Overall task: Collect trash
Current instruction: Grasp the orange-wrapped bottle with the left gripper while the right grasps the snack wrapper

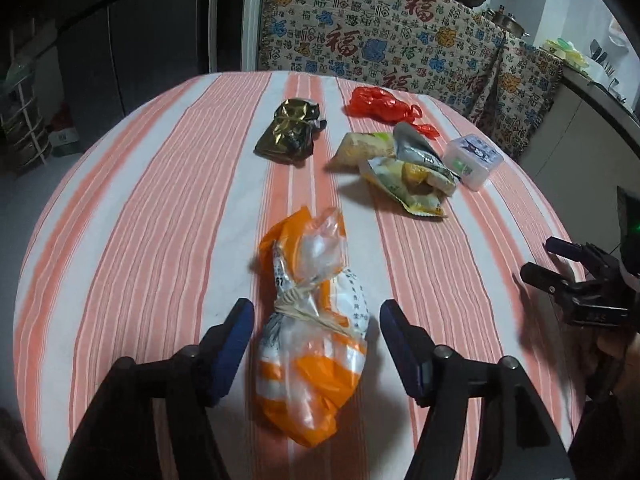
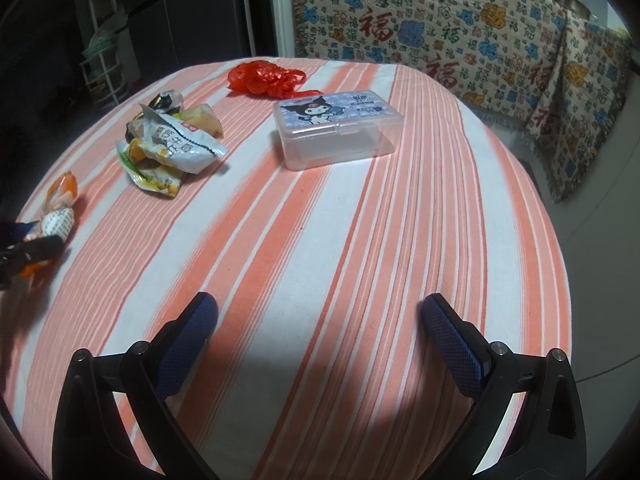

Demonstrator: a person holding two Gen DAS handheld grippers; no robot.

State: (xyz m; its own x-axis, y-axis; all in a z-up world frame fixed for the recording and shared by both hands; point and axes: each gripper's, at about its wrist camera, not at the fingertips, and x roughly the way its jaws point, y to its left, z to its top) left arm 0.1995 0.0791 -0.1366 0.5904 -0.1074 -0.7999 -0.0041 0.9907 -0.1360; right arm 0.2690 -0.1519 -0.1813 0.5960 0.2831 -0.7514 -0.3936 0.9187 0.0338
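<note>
An orange and white plastic bag (image 1: pixel 310 332), tied with a rubber band, lies on the striped tablecloth (image 1: pixel 140 208) between the open fingers of my left gripper (image 1: pixel 316 312), apart from both pads. It also shows in the right wrist view (image 2: pixel 60 208) at the far left. Beyond it lie a gold-brown wrapper (image 1: pixel 289 130), a pile of crumpled snack wrappers (image 1: pixel 404 168) (image 2: pixel 168 144) and a red plastic bag (image 1: pixel 380 104) (image 2: pixel 264 76). My right gripper (image 2: pixel 320 312) is open and empty over bare cloth; it shows in the left wrist view (image 1: pixel 560 264) at the right.
A clear plastic box with a cartoon lid (image 2: pixel 338 132) (image 1: pixel 474 160) stands right of the wrappers. A patterned cloth (image 1: pixel 400 32) hangs behind the round table. A dark fridge (image 1: pixel 132 32) stands at the back left, a counter (image 1: pixel 592 92) at the right.
</note>
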